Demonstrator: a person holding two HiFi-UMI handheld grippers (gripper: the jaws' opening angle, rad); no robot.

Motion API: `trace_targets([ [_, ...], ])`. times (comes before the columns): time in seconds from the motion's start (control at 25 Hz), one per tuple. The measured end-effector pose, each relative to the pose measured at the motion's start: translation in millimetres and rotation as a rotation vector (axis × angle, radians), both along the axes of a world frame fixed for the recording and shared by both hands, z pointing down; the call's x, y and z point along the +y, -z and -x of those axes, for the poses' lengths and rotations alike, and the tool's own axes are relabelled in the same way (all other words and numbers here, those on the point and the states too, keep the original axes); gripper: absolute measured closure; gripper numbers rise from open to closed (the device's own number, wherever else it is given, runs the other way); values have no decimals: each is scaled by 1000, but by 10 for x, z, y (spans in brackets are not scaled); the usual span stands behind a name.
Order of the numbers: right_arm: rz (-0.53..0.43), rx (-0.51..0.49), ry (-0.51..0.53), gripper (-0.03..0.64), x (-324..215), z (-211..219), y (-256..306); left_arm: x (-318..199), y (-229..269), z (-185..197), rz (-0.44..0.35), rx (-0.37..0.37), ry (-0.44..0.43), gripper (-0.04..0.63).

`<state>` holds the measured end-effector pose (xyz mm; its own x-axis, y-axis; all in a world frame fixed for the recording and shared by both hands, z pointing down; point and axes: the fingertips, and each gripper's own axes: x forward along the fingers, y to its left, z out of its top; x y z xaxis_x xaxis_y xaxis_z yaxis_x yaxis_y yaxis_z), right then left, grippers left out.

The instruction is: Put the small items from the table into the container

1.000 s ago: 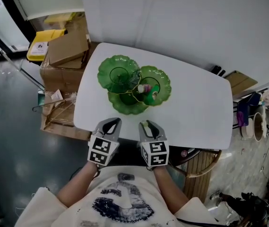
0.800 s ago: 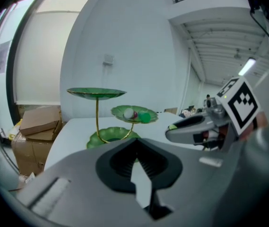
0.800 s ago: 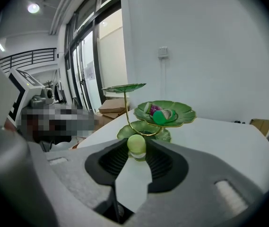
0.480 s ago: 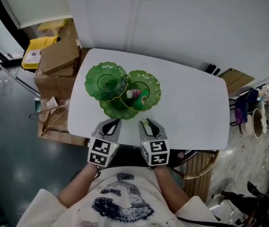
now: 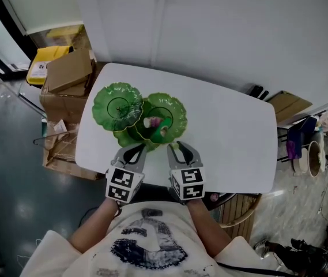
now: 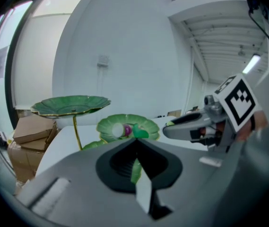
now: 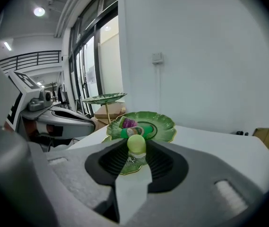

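Two tongs angled down: left tongs (image 5: 141, 149), right tongs (image 5: 175, 150) gripping ball (image 7: 136, 144).

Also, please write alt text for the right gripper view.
The right gripper holds a small yellow-green ball between its jaws, over a white table. Behind it stands a green leaf-shaped dish with small items inside.

A white worktop with round corners (image 5: 233, 137) lies just ahead of the fingers (image 5: 134, 153). Farther ahead of the fingers stands a plain white wall (image 5: 221, 33) with a small white switch plate (image 7: 157, 57). Left of the fingers, brown cardboard boxes (image 5: 66, 74) sit on a dark, shiny grey floor (image 5: 8, 183). Tall windows (image 7: 84, 74) on that side let in daylight. A round ceiling lamp (image 7: 39, 12) glows high up.
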<state>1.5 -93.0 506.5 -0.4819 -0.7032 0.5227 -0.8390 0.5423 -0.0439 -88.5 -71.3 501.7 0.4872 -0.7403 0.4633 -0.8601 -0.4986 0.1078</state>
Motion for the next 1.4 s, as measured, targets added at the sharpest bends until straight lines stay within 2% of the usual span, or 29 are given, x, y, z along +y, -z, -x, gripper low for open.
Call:
trace_targets([
  [0.28,-24,3,61,502,-247,-67,53,-159,19,-83,-7,-18,49,606],
  [0.72,-1,52,167,502,-417,-84,-35,-283,-19,-161,4,-25,126,606],
  [1.4,3,120,205,497,-553,-69,-155,-376,-60,-103,11,-29,176,606],
])
